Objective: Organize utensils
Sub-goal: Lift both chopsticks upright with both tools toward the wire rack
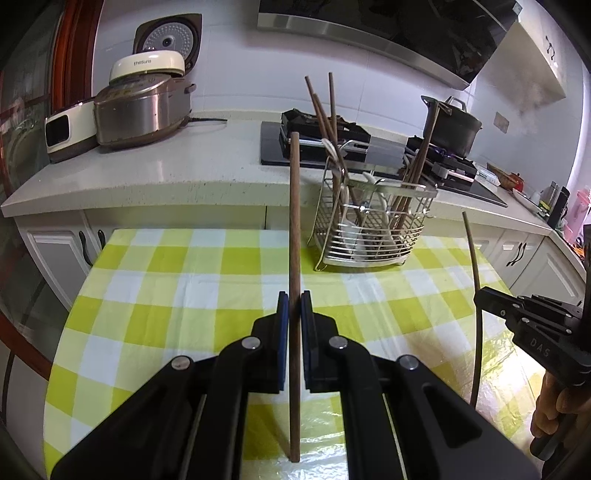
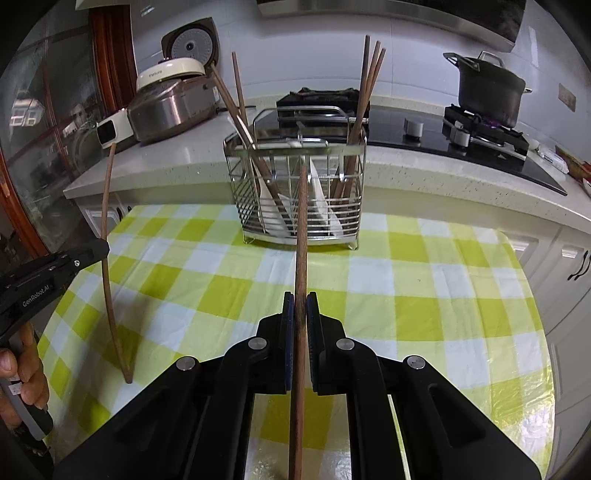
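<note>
My left gripper (image 1: 294, 301) is shut on a brown wooden chopstick (image 1: 294, 221) held upright over the green-checked table (image 1: 166, 295). My right gripper (image 2: 300, 301) is shut on another brown chopstick (image 2: 301, 229), also upright. Each gripper shows in the other's view: the right one (image 1: 480, 295) with its chopstick (image 1: 474, 258) at the right edge, the left one (image 2: 105, 247) with its chopstick (image 2: 107, 277) at the left edge. A wire utensil basket (image 1: 369, 229) stands at the table's far side, holding several chopsticks and white spoons; it also shows in the right wrist view (image 2: 295, 195).
A kitchen counter (image 1: 166, 170) runs behind the table, with a rice cooker (image 1: 142, 107), a black stove (image 1: 314, 144) and a dark pot (image 1: 450, 125). White cabinets stand below the counter. A range hood (image 1: 369, 29) hangs above.
</note>
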`<state>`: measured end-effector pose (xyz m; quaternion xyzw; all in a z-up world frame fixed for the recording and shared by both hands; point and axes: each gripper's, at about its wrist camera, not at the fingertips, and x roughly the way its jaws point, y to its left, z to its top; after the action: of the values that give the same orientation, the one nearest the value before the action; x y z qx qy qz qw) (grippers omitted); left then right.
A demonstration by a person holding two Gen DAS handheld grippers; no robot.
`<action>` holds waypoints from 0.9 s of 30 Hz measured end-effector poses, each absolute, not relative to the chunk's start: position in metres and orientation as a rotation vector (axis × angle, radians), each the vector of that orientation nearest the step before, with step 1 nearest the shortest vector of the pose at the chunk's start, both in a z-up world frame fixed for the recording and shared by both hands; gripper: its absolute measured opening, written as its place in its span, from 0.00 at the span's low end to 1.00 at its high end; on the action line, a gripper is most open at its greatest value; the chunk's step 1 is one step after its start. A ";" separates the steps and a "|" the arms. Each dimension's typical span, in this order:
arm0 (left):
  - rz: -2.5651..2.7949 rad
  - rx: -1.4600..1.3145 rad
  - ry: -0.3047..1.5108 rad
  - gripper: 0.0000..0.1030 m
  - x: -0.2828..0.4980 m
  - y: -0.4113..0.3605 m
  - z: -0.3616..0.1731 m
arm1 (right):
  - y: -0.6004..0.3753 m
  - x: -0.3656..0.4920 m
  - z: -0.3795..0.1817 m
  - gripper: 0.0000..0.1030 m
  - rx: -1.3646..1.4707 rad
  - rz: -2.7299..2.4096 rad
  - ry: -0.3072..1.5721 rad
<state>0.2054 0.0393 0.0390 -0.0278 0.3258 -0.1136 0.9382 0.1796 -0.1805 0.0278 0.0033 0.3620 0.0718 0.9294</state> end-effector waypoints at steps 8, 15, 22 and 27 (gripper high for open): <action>-0.252 -0.059 0.628 0.06 0.198 0.035 0.054 | -0.190 0.168 0.051 0.09 0.018 0.139 0.684; -0.267 -0.054 0.604 0.06 0.192 0.027 0.067 | -0.202 0.157 0.065 0.09 0.029 0.119 0.634; -0.288 -0.044 0.576 0.06 0.191 0.017 0.082 | -0.210 0.155 0.083 0.09 0.034 0.120 0.588; -0.318 -0.041 0.526 0.06 0.199 0.008 0.106 | -0.214 0.162 0.109 0.09 0.041 0.135 0.542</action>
<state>0.1994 0.0081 0.1061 -0.0202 0.2587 -0.1564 0.9530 0.1616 -0.2142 0.1090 0.0203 0.2677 0.0667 0.9610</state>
